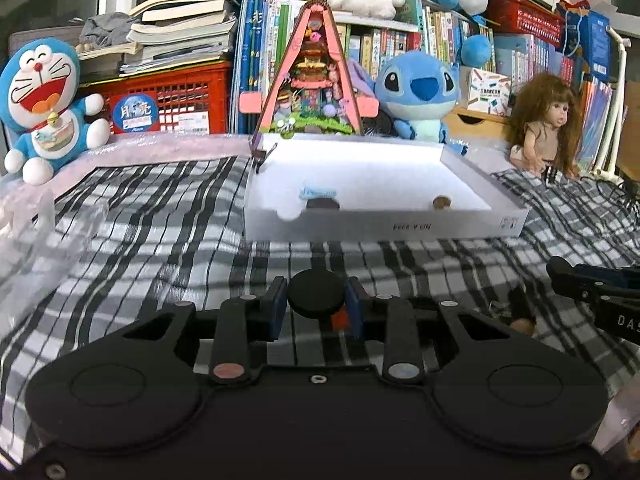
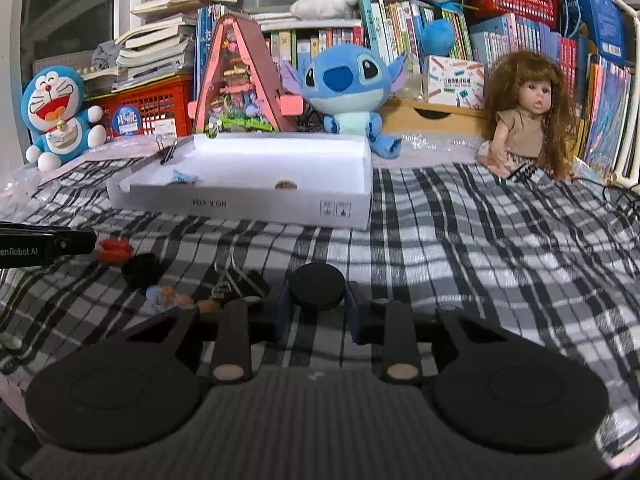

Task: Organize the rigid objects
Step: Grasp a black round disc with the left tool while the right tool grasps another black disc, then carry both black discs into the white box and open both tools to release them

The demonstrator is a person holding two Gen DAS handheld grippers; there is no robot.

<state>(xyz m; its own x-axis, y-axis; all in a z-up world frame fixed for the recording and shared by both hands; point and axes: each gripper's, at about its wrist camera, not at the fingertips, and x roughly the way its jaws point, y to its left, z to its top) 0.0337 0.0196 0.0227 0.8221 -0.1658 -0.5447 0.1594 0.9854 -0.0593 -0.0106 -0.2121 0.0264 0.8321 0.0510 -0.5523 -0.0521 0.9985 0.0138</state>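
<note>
Left gripper: fingers clenched on small red block.
Right gripper: fingers' grasp cannot be told.
Next: carry block into shallow white cardboard box.

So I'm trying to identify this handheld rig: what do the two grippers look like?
Both are matte black, with two round discs, linkage bars with metal pivot pins, and blue-padded fingers. The left gripper and right gripper carry white lettering on their sides. No cables or sleeves show.

Surface: a black-and-white plaid cloth is spread wrinkled across it.
Back: crowded bookshelves and a red crate are seen.
Window: white frames are seen upper left.
</note>
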